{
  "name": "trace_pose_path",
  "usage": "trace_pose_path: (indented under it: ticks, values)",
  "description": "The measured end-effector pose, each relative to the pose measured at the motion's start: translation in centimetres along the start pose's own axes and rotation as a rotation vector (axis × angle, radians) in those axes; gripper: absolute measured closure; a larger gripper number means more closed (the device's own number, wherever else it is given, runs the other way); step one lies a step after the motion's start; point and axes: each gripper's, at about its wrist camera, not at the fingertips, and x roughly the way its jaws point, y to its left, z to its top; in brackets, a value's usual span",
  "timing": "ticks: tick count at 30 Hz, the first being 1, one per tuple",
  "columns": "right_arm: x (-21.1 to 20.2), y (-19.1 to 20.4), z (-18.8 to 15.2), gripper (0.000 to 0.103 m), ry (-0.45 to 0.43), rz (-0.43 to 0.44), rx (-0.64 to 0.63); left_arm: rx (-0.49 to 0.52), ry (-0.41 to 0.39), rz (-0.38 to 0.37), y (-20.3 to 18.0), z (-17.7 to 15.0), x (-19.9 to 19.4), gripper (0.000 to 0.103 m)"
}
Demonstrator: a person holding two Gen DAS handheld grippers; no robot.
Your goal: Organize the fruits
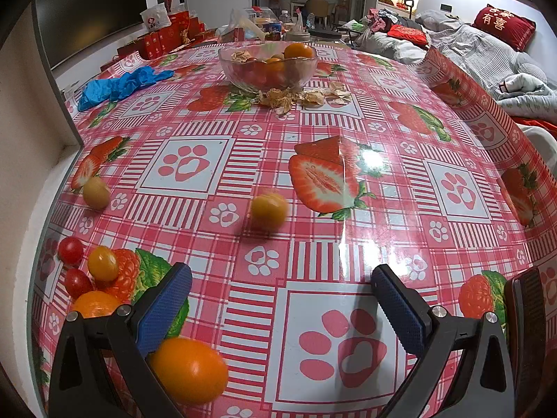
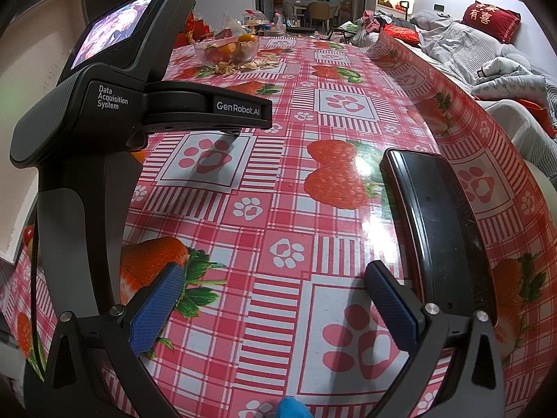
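Now both tools wide: left tool (image 1: 280,287) w/ orange fruit (image 1: 188,369) beside its finger, right tool (image 2: 273,284) over tablecloth (image 2: 313,209)

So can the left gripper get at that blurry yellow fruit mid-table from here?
Probably yes. The left gripper is open, and only bare tablecloth lies between its fingers and the yellow fruit ahead. The blur suggests it may be rolling.

Left gripper (image 1: 280,280) jaws wide, right gripper (image 2: 273,278) likewise
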Motion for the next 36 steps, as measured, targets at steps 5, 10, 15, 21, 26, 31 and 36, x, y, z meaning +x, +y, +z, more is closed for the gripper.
trace_pose_path:
  ticks: [5,10,15,21,26,31,36]
  values:
    - [0.0,0.01,-0.01,0.0,0.0,0.0,0.0,0.0,0.0,0.0,0.21,-0.01,-0.1,0.0]
    - [0.0,-0.01,-0.01,0.0,0.0,0.0,0.0,0.0,0.0,0.0,0.01,0.0,0.0,0.0]
    - [-0.03,0.03,-0.04,0.0,-0.001,0.0,0.0,0.0,0.0,0.0,0.05,0.0,-0.03,0.0]
    - [-0.06,0.05,-0.08,0.0,-0.001,0.0,0.0,0.0,0.0,0.0,-0.09,0.0,0.04,0.0]
    - [-0.09,0.09,-0.13,0.0,-0.001,-0.001,-0.001,0.0,0.0,0.0,0.0,0.0,0.0,0.0]
    - [0.01,0.0,0.02,0.0,-0.002,-0.002,0.0,0.0,0.0,0.0,0.02,0.0,0.0,0.0]
    - [0.0,-0.04,0.03,0.0,-0.002,-0.002,-0.001,0.001,0.0,0.0,-0.01,0.0,0.01,0.0]
